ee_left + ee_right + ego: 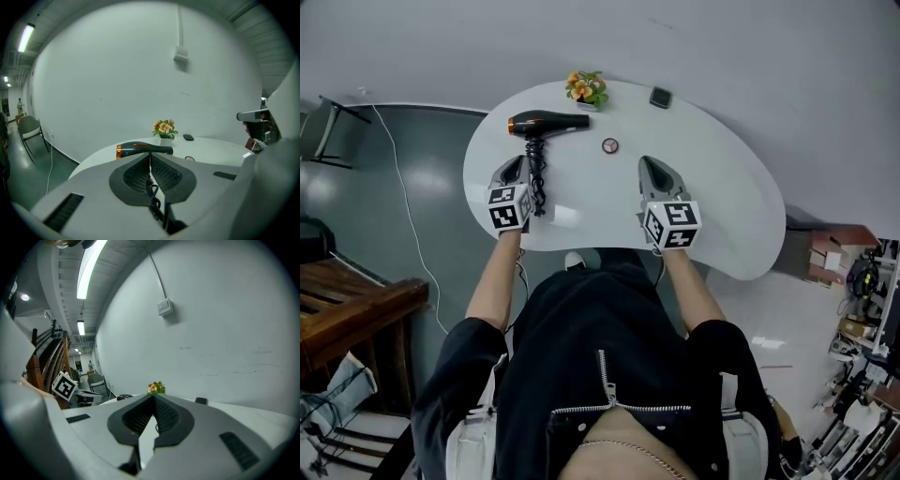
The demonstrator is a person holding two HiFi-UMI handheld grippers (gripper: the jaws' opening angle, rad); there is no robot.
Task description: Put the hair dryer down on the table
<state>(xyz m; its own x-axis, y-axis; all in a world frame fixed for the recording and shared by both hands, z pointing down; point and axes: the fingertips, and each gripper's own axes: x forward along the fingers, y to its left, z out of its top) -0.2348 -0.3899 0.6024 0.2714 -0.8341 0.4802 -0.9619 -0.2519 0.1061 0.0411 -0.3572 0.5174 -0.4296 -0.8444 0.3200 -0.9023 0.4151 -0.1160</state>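
Note:
The black hair dryer (548, 123) with an orange rear ring lies on its side at the far left of the white table (722, 197), nozzle toward the right. In the left gripper view the dryer (143, 149) lies just beyond the fingertips, apart from them. Its coiled black cord (535, 178) runs back toward me along the right side of my left gripper (518, 161). That gripper (150, 155) is shut; the cord (153, 191) shows through the gap behind the tips. My right gripper (652, 161) hovers over the table's middle, shut and empty (153, 397).
A small pot of flowers (587, 89) and a dark flat device (661, 97) stand at the table's far edge. A small round object (610, 145) lies between the grippers. A wooden bench (347, 309) and a chair (328, 127) are on the left floor.

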